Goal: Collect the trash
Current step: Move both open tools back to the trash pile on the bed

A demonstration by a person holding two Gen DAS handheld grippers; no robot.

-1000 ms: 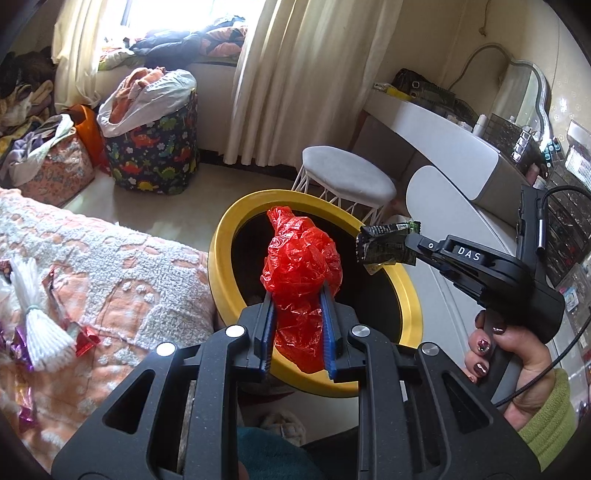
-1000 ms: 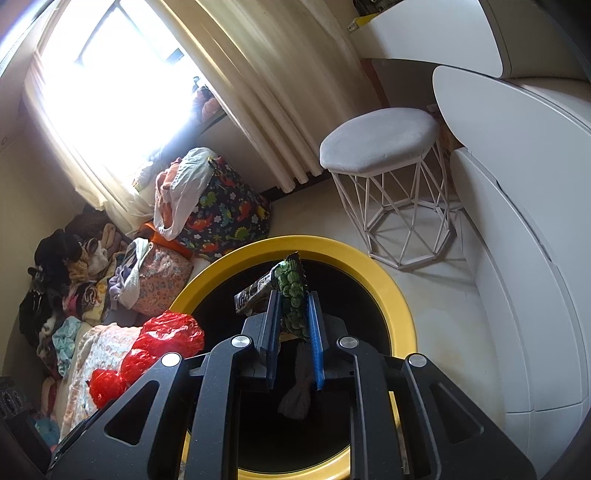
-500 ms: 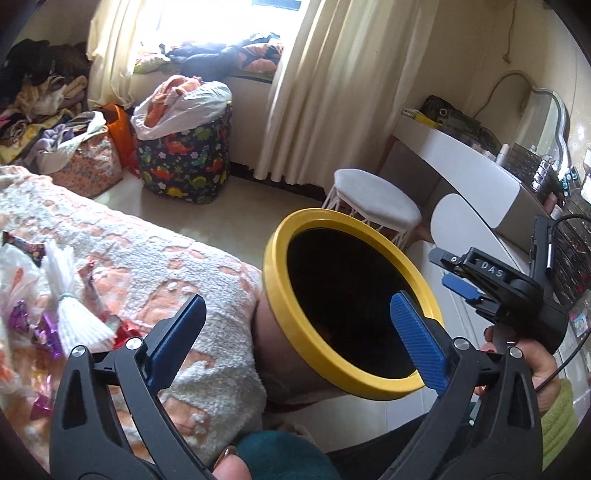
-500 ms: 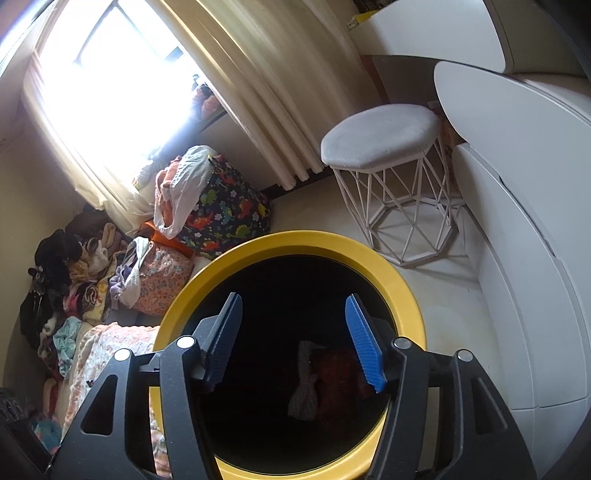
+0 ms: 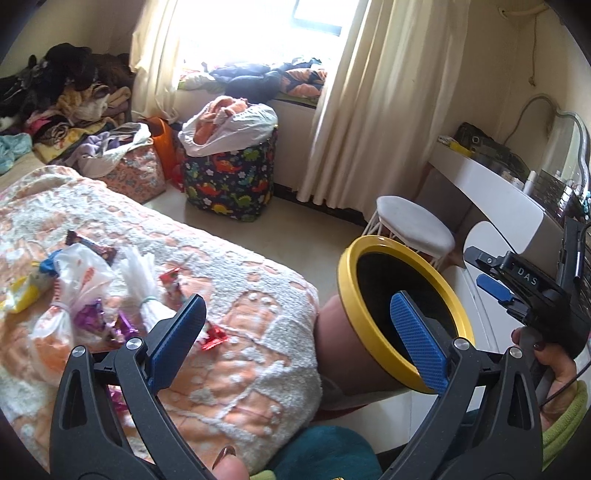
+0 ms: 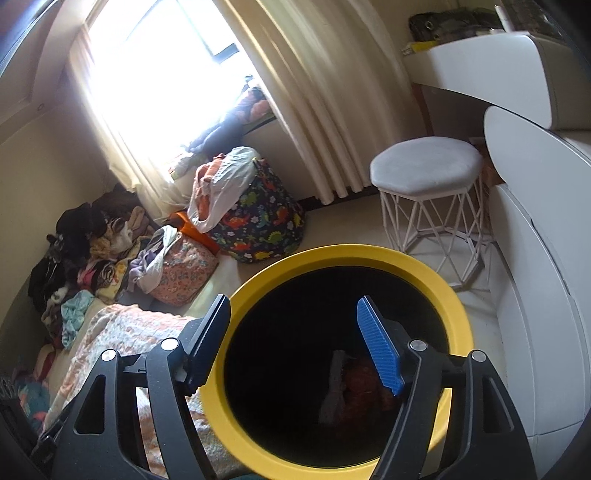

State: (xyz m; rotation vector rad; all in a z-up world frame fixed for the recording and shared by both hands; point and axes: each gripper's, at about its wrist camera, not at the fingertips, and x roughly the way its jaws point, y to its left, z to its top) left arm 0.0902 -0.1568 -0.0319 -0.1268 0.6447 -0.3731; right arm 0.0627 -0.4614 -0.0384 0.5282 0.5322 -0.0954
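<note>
Grippers L (image 5: 295,332) & R (image 6: 295,343) agape, yellow-rimmed bin (image 6: 424,266), wrappers (image 5: 88,295) on bed.

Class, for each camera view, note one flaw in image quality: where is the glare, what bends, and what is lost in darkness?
Left wrist view: the window burns out to white, and the curtain bows with fisheye distortion. Right wrist view: the window flares, and the inside of the yellow-rimmed bin is so dark that the red trash barely shows.

Your bin (image 6: 424,264) has a yellow rim, black inside, red bag (image 6: 364,387) at the bottom. Your gripper pads (image 5: 417,339) are blue. Blanket (image 5: 236,295) is peach-and-white. Far hamper (image 5: 231,181) is navy with coloured dinosaurs. Stool (image 6: 424,168) is white.
</note>
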